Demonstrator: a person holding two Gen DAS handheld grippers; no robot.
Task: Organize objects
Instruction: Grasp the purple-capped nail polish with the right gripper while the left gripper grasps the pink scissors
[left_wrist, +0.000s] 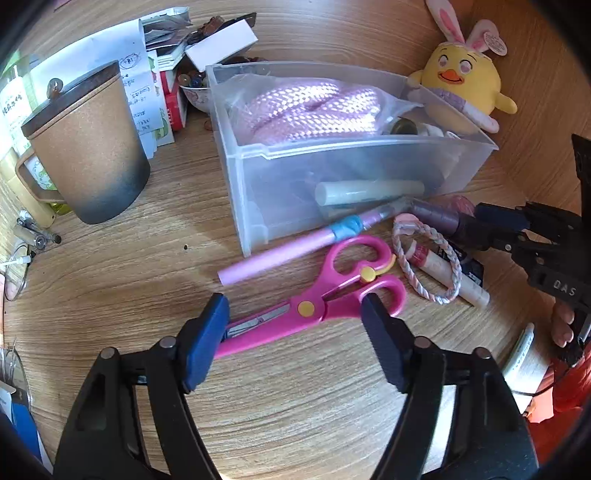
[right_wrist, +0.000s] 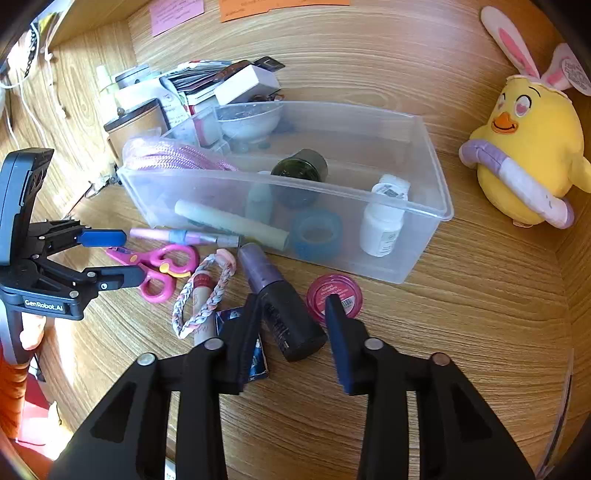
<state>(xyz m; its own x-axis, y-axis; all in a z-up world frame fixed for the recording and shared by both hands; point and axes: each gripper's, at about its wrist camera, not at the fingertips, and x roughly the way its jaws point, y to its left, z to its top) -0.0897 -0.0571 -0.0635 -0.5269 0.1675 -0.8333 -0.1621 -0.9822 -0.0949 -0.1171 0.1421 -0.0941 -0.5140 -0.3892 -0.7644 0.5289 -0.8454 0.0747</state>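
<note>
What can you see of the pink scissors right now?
The pink scissors lie flat on the wooden desk, blades shut under a pink plastic guard, with yellow pivot and latch. Their loops point toward the clear bin, near the braided band. The left tool straddles them, pads apparently not yet pressing.

This looks like a desk in a home, probably a bedroom or study nook. A wood-grain desk surface (right_wrist: 461, 314) meets matching wood walls, with sticky notes (right_wrist: 177, 13) stuck at the top of the frame. A yellow plush chick (right_wrist: 524, 155) with bunny ears sits at the right, and a lidded mug (left_wrist: 92, 155), papers and small boxes crowd the upper left.
</note>
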